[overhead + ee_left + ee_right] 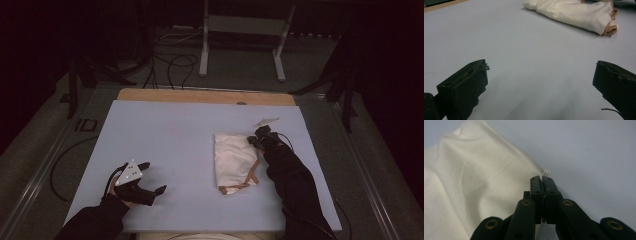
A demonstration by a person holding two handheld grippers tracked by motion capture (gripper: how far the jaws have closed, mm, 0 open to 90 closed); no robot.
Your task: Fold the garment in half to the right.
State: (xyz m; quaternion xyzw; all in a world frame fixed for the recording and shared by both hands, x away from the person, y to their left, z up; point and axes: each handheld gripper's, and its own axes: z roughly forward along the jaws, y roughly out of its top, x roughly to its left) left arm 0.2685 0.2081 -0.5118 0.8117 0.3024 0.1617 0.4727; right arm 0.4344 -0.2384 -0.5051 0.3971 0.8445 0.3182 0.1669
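A cream cloth bag (235,160) with a tan strap (248,179) lies folded on the pale blue mat (170,130), right of centre. My right gripper (256,140) is at the bag's far right corner. In the right gripper view its jaws (542,179) are pressed together on the cloth (474,185) edge, just below a frayed corner. My left gripper (154,176) rests low over the mat's near left part, open, with nothing between its jaws. The left gripper view has its jaws (540,72) wide apart over bare mat, and the bag (574,12) lies far off at the top.
A small white scrap (267,120) lies on the mat just beyond the right gripper. A wooden strip (200,96) borders the mat's far edge. Behind the table are cables (170,65) on the floor and a metal stand (240,30).
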